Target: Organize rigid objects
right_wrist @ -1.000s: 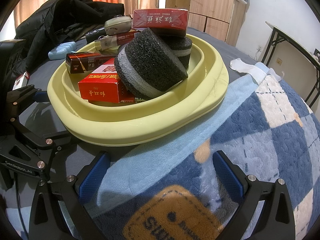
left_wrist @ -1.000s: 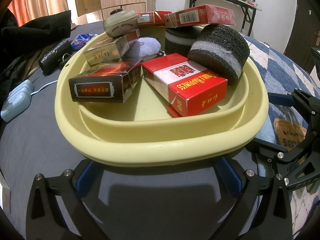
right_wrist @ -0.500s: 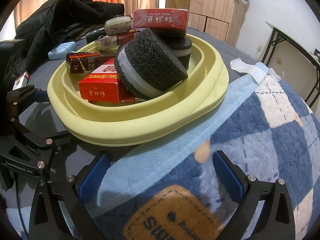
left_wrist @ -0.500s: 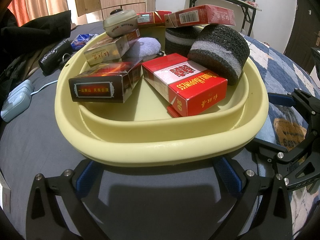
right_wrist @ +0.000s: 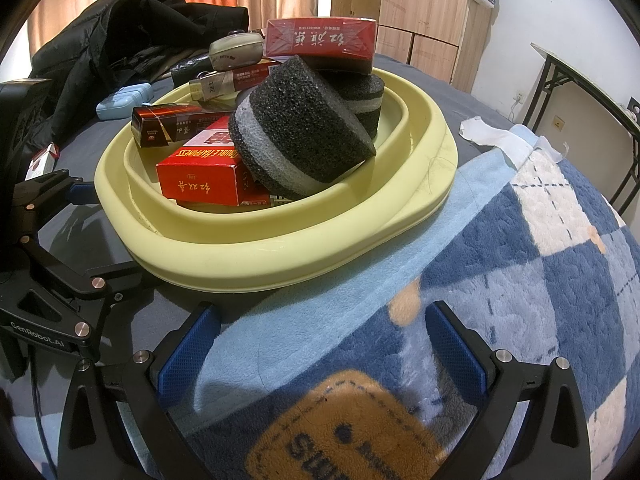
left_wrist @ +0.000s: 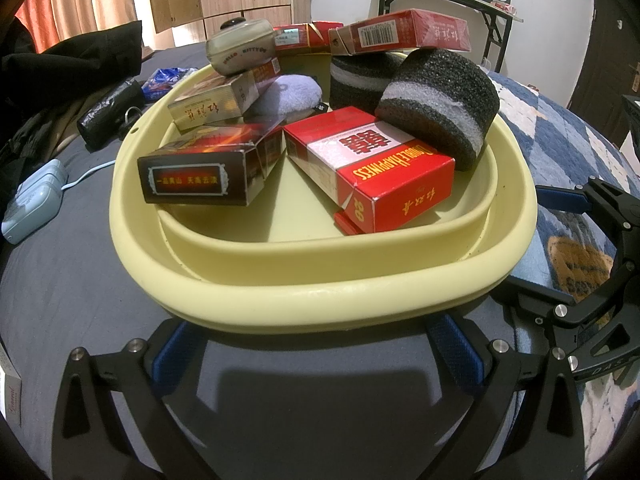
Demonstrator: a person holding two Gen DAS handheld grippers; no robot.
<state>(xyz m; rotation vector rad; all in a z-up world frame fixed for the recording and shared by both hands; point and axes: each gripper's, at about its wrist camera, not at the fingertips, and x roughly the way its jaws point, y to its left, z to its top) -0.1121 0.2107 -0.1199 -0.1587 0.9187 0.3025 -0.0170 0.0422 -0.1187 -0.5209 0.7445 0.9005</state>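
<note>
hovering empty, both grippers (left_wrist: 316, 354) (right_wrist: 320, 346) face the yellow basin (left_wrist: 320, 280).

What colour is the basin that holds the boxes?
Pale yellow basin, clearest in the left wrist view.

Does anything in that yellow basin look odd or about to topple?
Yes. A red carton sits balanced atop a black foam block, and another foam block leans tilted on the basin's rim.
</note>
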